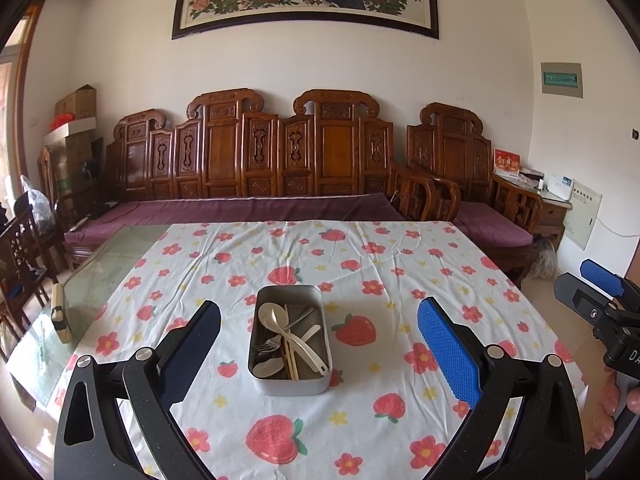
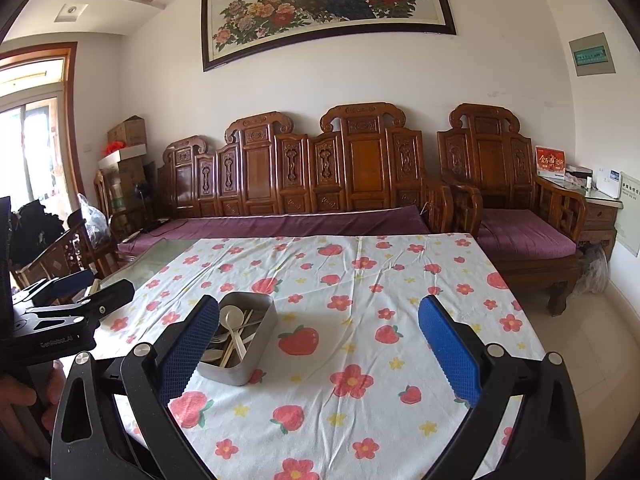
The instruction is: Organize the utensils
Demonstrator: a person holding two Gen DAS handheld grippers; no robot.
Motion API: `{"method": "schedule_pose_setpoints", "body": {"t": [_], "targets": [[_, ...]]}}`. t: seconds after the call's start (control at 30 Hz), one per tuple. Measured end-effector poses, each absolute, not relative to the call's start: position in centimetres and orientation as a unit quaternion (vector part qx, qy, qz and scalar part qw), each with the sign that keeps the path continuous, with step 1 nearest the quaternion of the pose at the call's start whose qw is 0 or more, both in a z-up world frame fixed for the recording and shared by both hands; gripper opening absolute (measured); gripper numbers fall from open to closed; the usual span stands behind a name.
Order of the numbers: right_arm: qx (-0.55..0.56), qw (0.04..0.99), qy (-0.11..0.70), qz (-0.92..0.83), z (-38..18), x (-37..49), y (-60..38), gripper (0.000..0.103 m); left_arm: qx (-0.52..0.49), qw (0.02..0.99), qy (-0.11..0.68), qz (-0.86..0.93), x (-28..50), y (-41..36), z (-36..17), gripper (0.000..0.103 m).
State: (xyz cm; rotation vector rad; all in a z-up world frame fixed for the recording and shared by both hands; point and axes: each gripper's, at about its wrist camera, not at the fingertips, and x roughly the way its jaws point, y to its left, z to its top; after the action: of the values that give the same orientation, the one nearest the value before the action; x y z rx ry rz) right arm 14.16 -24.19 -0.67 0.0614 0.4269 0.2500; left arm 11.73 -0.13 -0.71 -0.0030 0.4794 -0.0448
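A grey metal tin point(image 1: 320, 380) stands on the flowered tablecloth point(image 1: 360, 264). It holds white plastic spoons point(image 1: 276, 316), a metal fork point(image 1: 266, 347) and wooden chopsticks point(image 1: 291, 362). My left gripper point(image 1: 320, 332) is open and empty, its fingers either side of the tin and above the cloth. The tin point(image 2: 256, 364) also shows in the right wrist view, partly behind the left finger. My right gripper point(image 2: 320, 340) is open and empty over bare cloth to the tin's right. It also shows at the right edge of the left wrist view point(image 1: 600, 292).
The cloth point(image 2: 360, 280) covers a glass-topped table point(image 1: 100, 264). A small brush point(image 1: 60, 312) lies on the glass at the left. A carved wooden sofa point(image 1: 256, 160) with purple cushions stands behind the table. Chairs stand at the left.
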Motion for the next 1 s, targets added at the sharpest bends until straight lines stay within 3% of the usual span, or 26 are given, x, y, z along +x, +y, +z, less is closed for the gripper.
{"method": "schedule_pose_setpoints", "body": {"t": [1.0], "targets": [[0.031,0.969,0.210,0.123,-0.80,14.18,-24.16,0.100,0.005,0.973,0.232,-0.019,11.64,-0.29,-0.51,0.095]]}}
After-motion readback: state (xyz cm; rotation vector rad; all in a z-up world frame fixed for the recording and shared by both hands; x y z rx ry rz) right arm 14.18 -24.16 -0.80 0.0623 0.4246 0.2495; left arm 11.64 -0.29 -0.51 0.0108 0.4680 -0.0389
